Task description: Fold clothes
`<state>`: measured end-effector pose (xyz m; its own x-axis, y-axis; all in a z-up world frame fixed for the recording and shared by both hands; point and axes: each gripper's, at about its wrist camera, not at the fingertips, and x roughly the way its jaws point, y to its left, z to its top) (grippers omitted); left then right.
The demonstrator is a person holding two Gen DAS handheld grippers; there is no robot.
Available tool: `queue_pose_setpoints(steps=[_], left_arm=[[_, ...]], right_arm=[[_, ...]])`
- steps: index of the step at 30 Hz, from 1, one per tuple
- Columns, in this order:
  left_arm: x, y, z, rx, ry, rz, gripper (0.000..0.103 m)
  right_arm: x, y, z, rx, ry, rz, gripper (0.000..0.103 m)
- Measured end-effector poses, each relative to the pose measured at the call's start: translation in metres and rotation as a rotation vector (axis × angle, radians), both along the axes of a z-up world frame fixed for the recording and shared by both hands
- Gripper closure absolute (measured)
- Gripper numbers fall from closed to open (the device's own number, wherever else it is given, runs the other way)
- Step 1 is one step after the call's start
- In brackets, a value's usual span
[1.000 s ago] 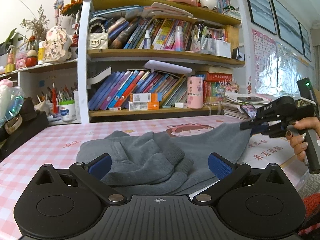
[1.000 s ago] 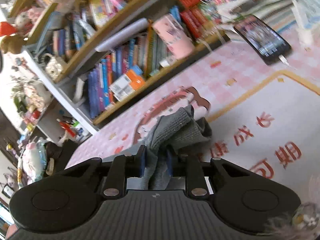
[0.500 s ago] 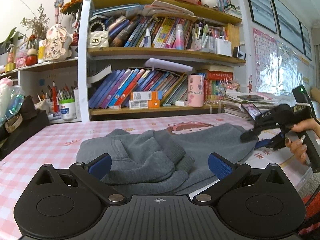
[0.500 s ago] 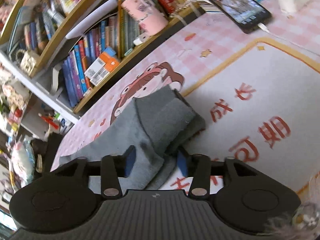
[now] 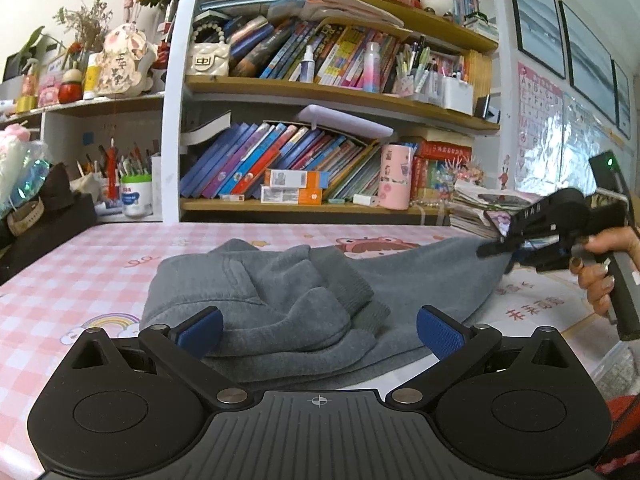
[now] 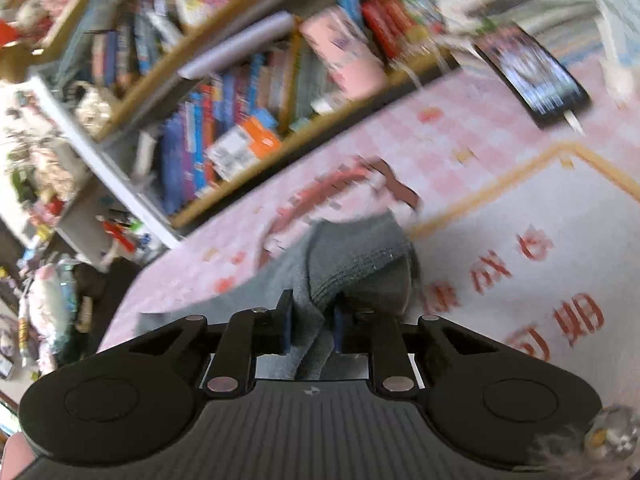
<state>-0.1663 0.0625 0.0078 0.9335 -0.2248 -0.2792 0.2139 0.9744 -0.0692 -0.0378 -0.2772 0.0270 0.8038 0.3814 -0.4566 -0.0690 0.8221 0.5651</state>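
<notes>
Left gripper at 6 o'clock, fingers spread wide, empty, just short of the hoodie. Hoodie lies bunched on the tabletop, centre. Soft, thick, limp fleece; best pinched at the ribbed hem. Right gripper at 3 o'clock, fingers clamped on hem. Shelf behind.

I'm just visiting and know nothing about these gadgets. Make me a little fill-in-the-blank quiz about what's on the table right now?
1. The garment on the table is a ____ sweatshirt.
2. The right gripper is ____ on the sweatshirt's edge.
3. The left gripper has its jaws ____, with nothing between them.
4. The tablecloth has a pink and white ____ pattern.

Missing words: grey; shut; open; checked
</notes>
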Motion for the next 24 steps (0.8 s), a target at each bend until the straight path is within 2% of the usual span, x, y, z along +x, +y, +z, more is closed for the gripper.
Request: queue_pose_setpoints(steps=[8, 15, 20, 24], left_arm=[[-0.003, 0.022, 0.009, -0.077, -0.019, 0.015, 0.000], [-0.011, 0.045, 0.018, -0.101, -0.070, 0.058, 0.000], [-0.020, 0.073, 0.021, -0.167, -0.094, 0.098, 0.000], [-0.027, 0.098, 0.019, -0.259, -0.109, 0.159, 0.000]], right_arm=[[-0.022, 0.057, 0.064, -0.065, -0.212, 0.164, 0.087], [-0.038, 0.131, 0.100, -0.171, -0.337, 0.362, 0.087], [-0.048, 0.192, 0.103, -0.309, -0.368, 0.541, 0.087], [-0.055, 0.239, 0.083, -0.464, -0.366, 0.692, 0.086]])
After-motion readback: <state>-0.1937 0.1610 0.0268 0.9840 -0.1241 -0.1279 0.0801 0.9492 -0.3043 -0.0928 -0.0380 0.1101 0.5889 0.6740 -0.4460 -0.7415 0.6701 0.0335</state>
